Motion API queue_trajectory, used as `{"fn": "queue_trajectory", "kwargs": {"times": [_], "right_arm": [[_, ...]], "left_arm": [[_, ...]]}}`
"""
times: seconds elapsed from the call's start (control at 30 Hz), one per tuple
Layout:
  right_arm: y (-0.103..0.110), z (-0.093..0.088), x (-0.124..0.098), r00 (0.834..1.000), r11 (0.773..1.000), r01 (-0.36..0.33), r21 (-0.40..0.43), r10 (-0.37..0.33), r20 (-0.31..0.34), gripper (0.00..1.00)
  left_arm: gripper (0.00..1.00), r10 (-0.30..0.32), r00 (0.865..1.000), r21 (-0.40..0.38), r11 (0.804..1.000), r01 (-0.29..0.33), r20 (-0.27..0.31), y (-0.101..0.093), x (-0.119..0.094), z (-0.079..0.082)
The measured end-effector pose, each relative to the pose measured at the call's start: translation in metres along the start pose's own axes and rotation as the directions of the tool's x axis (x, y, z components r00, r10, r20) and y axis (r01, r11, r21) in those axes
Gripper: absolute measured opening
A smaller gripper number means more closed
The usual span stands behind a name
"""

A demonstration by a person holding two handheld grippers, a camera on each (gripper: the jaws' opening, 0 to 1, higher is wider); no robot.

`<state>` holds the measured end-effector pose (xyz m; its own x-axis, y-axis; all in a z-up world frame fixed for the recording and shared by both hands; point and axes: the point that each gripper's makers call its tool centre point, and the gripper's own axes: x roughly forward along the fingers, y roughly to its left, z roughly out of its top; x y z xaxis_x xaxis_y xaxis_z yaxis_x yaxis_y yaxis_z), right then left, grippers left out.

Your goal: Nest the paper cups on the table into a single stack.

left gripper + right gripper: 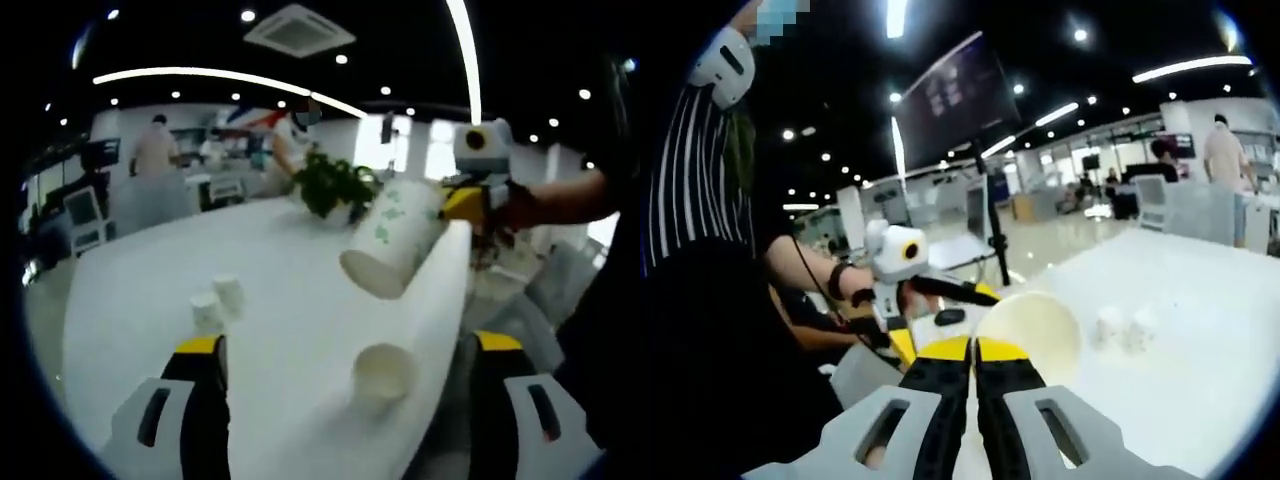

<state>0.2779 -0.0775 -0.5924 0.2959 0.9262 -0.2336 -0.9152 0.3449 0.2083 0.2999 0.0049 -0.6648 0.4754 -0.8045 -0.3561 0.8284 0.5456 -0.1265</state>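
Observation:
A white paper cup (385, 372) stands mouth up on the white table (150, 290), near its right edge. My left gripper (348, 343) is open wide, and this cup sits between its jaws, untouched. Two small white cups (218, 303) stand side by side further left. Above, my right gripper (470, 205) holds a green-patterned paper cup (395, 240) tilted in the air. In the right gripper view, my right gripper (973, 365) is shut on the rim of that cup (1035, 335), whose cream inside faces the camera. The left gripper (940, 315) is held by a hand at left.
A potted green plant (335, 185) stands at the far end of the table. The two small cups (1125, 328) sit on the table (1200, 390) beyond the held cup. A dark monitor on a stand (960, 100) rises behind. People stand at desks in the background.

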Motion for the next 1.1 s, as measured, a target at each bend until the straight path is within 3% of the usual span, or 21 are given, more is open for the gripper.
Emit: {"fn": "queue_trajectory", "kwargs": {"times": [0.27,0.4,0.43,0.5,0.57,0.67,0.77,0.93,1.0,1.1], "right_arm": [[-0.007,0.008,-0.004,0.992,0.994,0.005,-0.11,-0.019,-0.128,0.0],[-0.007,0.007,-0.005,0.979,0.989,-0.011,-0.145,-0.019,-0.203,0.0],[-0.01,0.002,-0.008,0.963,0.989,0.002,-0.15,-0.042,-0.265,0.0],[-0.008,0.0,-0.008,0.948,0.988,-0.009,-0.154,-0.041,-0.317,0.0],[-0.006,0.003,-0.007,0.934,0.98,-0.022,-0.198,-0.051,-0.355,0.0],[-0.004,0.002,-0.007,0.898,0.955,-0.062,-0.29,-0.074,-0.435,0.0],[0.004,0.009,-0.003,0.886,0.949,-0.101,-0.299,-0.05,-0.46,0.0],[0.004,0.014,-0.007,0.84,0.919,-0.15,-0.366,-0.077,-0.537,0.0],[0.008,0.018,-0.008,0.829,0.907,-0.179,-0.38,-0.068,-0.555,0.0],[0.008,0.023,-0.011,0.802,0.879,-0.223,-0.421,-0.08,-0.592,0.0]], "left_arm": [[0.99,0.004,1.0,0.01,1.0,-0.004,-0.01,0.001,0.0,-0.002],[0.99,0.009,1.0,0.01,1.0,-0.008,-0.009,0.003,-0.002,-0.002],[0.99,0.009,1.0,0.008,1.0,-0.009,-0.01,0.003,-0.002,-0.002],[0.99,0.017,1.0,0.005,1.0,-0.017,-0.012,0.005,-0.004,-0.003],[0.99,0.023,1.0,0.004,1.0,-0.023,-0.011,0.006,-0.005,-0.003],[0.99,0.027,1.0,-0.005,1.0,-0.027,-0.01,0.007,-0.007,-0.004],[0.99,0.031,0.999,0.01,0.999,-0.03,-0.017,0.006,-0.009,-0.004],[0.99,0.035,0.999,0.007,0.999,-0.035,-0.024,0.007,-0.011,-0.006],[0.99,0.036,0.999,0.011,0.999,-0.036,-0.026,0.007,-0.011,-0.007],[0.99,0.045,0.998,0.04,0.998,-0.043,-0.036,0.008,-0.014,-0.009]]}}
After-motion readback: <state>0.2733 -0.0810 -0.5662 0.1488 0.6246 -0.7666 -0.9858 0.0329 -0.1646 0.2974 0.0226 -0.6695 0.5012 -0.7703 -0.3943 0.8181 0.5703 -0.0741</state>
